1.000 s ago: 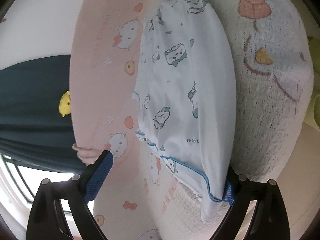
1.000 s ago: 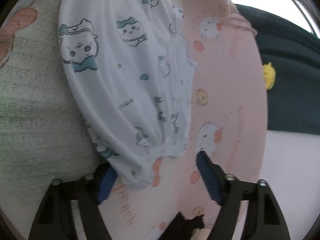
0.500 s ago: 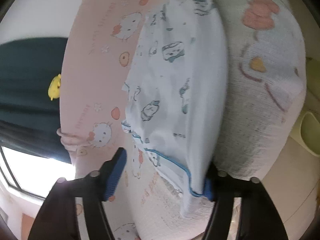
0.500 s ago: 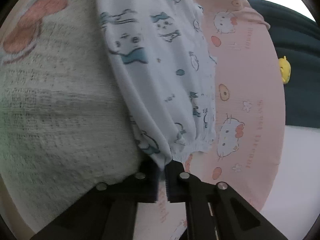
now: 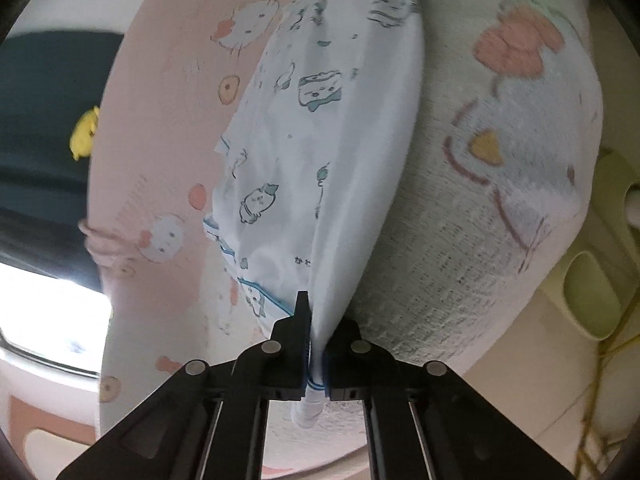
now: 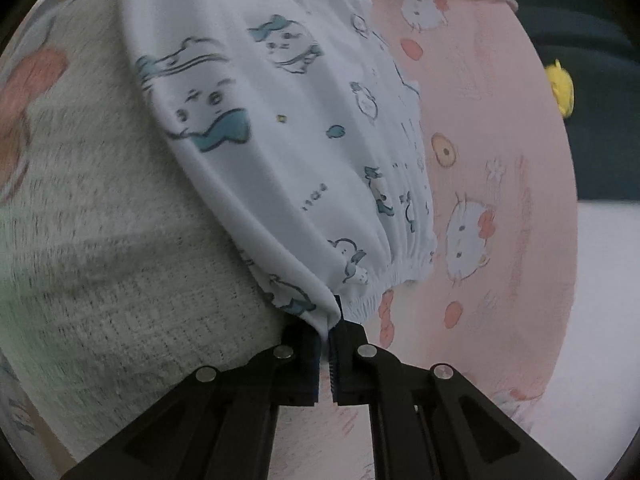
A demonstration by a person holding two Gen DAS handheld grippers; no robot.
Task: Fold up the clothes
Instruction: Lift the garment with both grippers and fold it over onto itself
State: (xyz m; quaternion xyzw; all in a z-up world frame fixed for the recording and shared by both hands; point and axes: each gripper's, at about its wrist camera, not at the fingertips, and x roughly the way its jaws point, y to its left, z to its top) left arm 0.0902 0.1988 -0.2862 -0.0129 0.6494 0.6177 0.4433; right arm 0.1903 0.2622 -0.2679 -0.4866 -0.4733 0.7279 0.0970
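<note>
A small white garment [image 5: 320, 152] printed with blue cartoon animals lies over a pink cat-print garment [image 5: 168, 128] and a white textured towel [image 5: 460, 260]. In the left wrist view my left gripper [image 5: 316, 344] is shut on the garment's blue-trimmed edge, and the cloth runs up from between the pads. In the right wrist view the same white garment [image 6: 296, 128] shows its gathered elastic hem, and my right gripper [image 6: 326, 344] is shut on the hem's corner. The pink garment [image 6: 488, 184] lies to its right.
The towel [image 6: 100, 272] carries a large cat face with a red bow [image 5: 516, 48]. A dark blue cloth with a yellow figure [image 5: 84, 132] lies beyond the pink garment. A pale green holder [image 5: 592, 296] sits at the left wrist view's right edge. A bright window strip [image 5: 48, 312] shows lower left.
Both grippers went from wide open around the white garment's edges to shut on them, the right first, then the left. Both views rolled a little.
</note>
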